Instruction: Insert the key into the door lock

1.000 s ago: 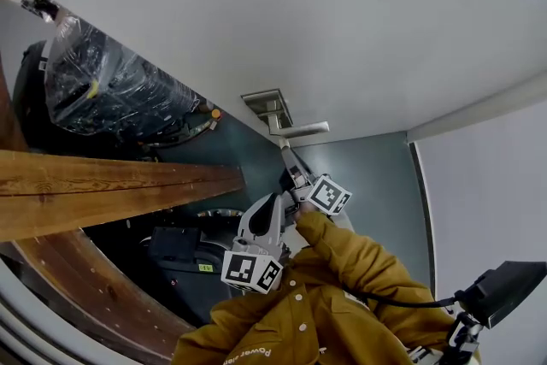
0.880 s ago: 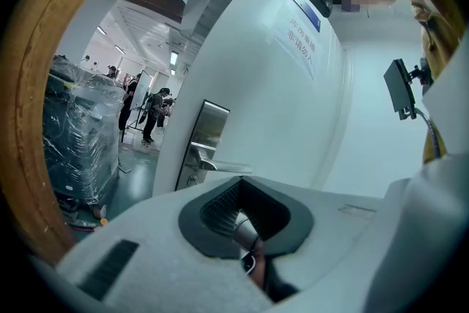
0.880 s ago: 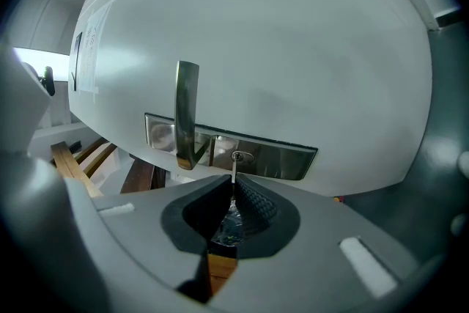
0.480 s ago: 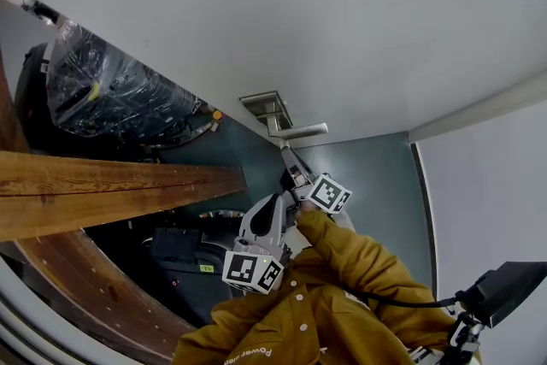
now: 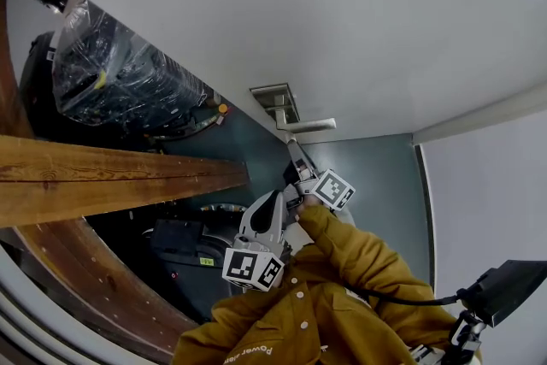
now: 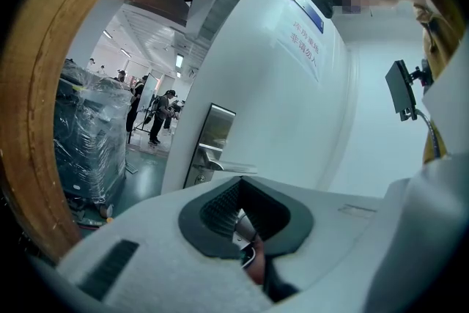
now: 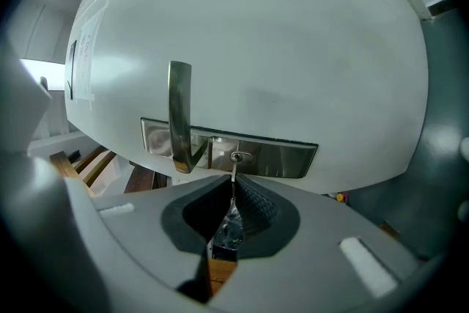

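Observation:
A steel lock plate (image 7: pixel 264 157) with a lever handle (image 7: pixel 179 113) sits on the white door (image 5: pixel 359 30). My right gripper (image 7: pixel 234 183) is shut on a silver key (image 7: pixel 229 225). The key's blade runs straight to the keyhole (image 7: pixel 237 156) and its tip meets the slot; I cannot tell how deep it sits. In the head view the right gripper (image 5: pixel 293 145) points at the lock plate (image 5: pixel 273 101), just under the handle (image 5: pixel 309 125). My left gripper (image 5: pixel 273 199) hangs back behind the right one, jaws together and empty. From the left gripper (image 6: pixel 242 181) the lock plate (image 6: pixel 212 139) shows ahead.
To the left are a shrink-wrapped pallet load (image 5: pixel 111 81), a wooden beam (image 5: pixel 111 175) and dark equipment (image 5: pixel 184 248) on the teal floor (image 5: pixel 367 175). People stand far off in the hall (image 6: pixel 157 117). A black device on a cable (image 5: pixel 504 286) hangs at lower right.
The head view has shifted slightly, so the lock sits a little further right. Both grippers keep their places against the door, with the key still at the keyhole.

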The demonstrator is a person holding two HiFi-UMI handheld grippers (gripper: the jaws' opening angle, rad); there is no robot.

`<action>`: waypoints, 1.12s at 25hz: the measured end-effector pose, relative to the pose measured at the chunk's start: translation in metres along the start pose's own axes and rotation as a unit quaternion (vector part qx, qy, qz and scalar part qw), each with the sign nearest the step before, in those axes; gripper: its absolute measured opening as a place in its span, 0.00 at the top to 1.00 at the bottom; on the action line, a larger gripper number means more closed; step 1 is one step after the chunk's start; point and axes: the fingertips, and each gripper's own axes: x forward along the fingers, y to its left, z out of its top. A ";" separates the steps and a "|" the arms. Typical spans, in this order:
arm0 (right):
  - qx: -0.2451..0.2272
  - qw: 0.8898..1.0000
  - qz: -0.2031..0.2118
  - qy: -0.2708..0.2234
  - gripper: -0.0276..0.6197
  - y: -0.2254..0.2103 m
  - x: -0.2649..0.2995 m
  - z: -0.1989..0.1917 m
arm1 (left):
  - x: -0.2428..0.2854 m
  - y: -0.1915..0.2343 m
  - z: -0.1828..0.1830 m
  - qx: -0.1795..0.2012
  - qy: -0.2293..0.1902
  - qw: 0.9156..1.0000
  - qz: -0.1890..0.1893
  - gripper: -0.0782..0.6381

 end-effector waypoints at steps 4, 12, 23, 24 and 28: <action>0.020 1.000 0.012 -0.006 0.92 0.002 0.003 -0.004 | -0.002 0.001 0.001 0.002 -0.002 1.000 0.003 0.89; 0.050 0.998 0.016 -0.035 0.92 0.013 0.000 0.001 | -0.012 0.013 0.007 -0.003 -0.011 1.000 0.022 0.89; 0.061 0.997 0.035 -0.023 0.92 0.015 0.013 -0.010 | -0.009 0.017 0.006 -0.005 -0.007 1.000 0.021 0.89; 0.074 0.996 0.043 -0.025 0.92 0.020 0.018 -0.011 | -0.010 0.018 0.007 -0.005 -0.008 1.000 0.022 0.89; 0.063 0.997 0.030 -0.028 0.92 0.017 0.027 -0.006 | -0.016 0.021 0.015 -0.001 -0.014 0.999 0.029 0.89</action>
